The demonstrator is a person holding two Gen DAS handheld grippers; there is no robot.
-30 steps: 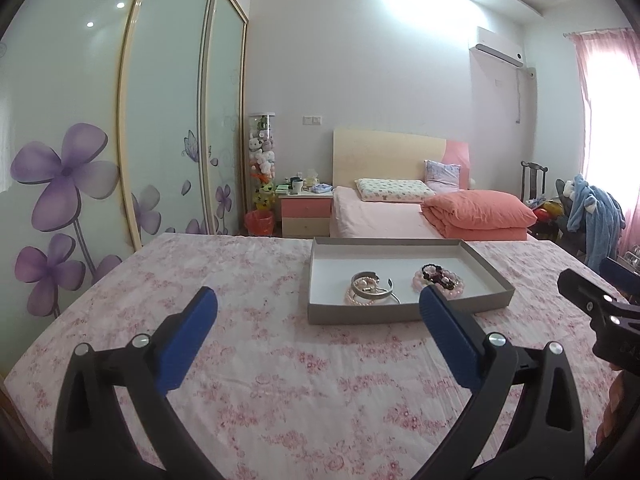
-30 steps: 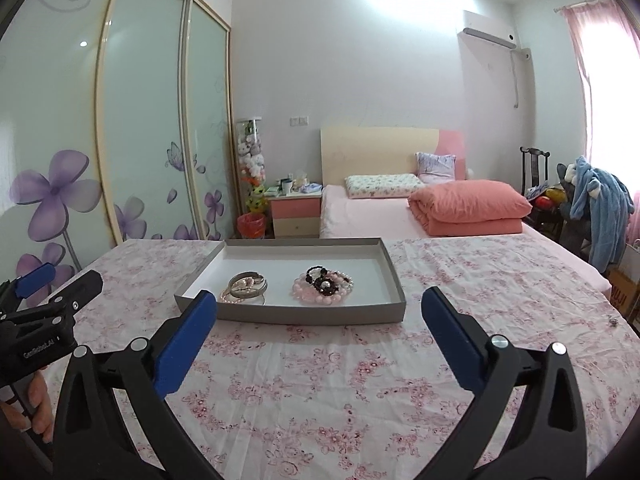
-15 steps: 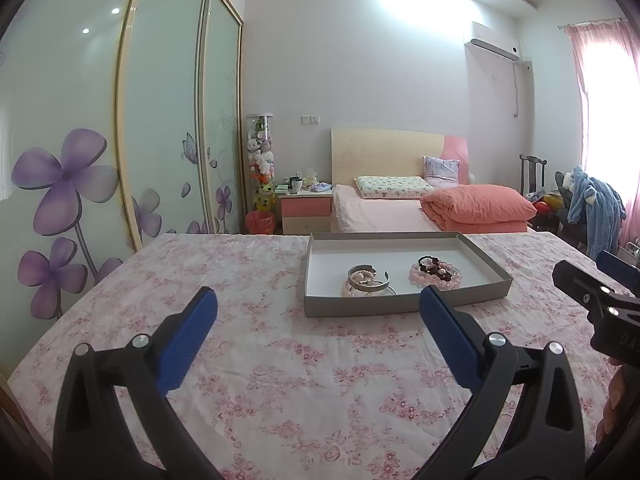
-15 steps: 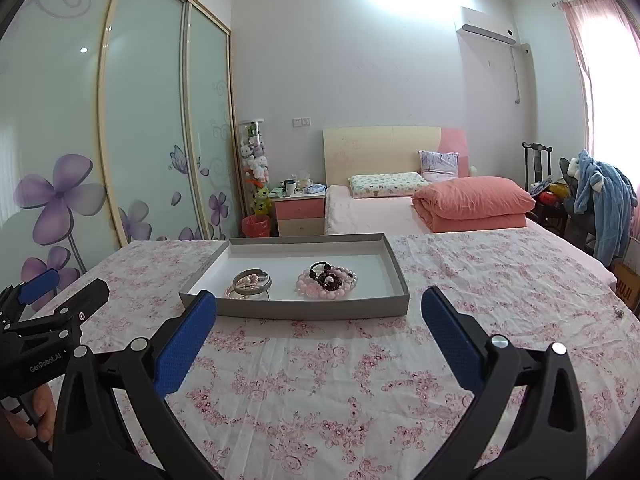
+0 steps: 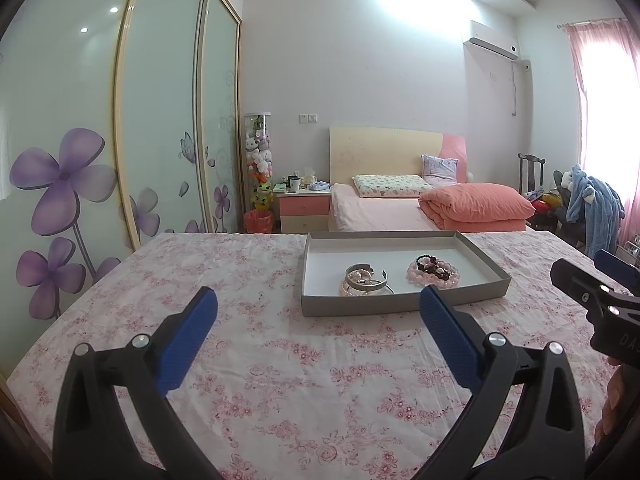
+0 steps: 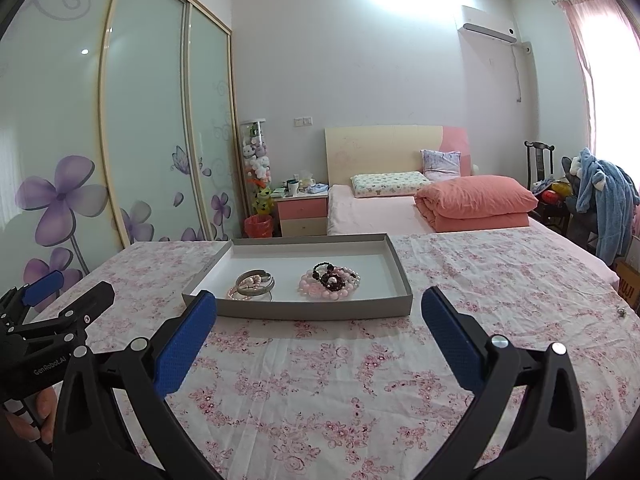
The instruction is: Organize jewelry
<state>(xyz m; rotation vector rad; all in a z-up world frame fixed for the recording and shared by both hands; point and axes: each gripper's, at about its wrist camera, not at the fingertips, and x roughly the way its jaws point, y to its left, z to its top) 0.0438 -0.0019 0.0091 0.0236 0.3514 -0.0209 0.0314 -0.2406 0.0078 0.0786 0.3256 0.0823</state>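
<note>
A grey tray [image 5: 400, 305] with a white floor sits on a table with a pink floral cloth [image 5: 280, 352]. In it lie silver bangles [image 5: 366, 278] on the left and pink and dark bead bracelets [image 5: 434, 272] on the right. The tray [image 6: 312, 308], bangles [image 6: 254, 282] and bead bracelets [image 6: 330, 280] also show in the right wrist view. My left gripper [image 5: 318, 300] is open and empty, held back from the tray's near wall. My right gripper [image 6: 320, 300] is open and empty, also short of the tray.
A small dark object [image 6: 621, 312] lies on the cloth at the far right. Behind the table stand a bed [image 5: 420, 208] with an orange quilt, a pink nightstand [image 5: 304, 210], a floral sliding wardrobe [image 5: 120, 140] at left and a chair with blue clothes [image 5: 592, 208] at right.
Both grippers have drawn back and risen a little, so the tray sits slightly farther off. Both stay open and empty. The jewelry has not moved.
</note>
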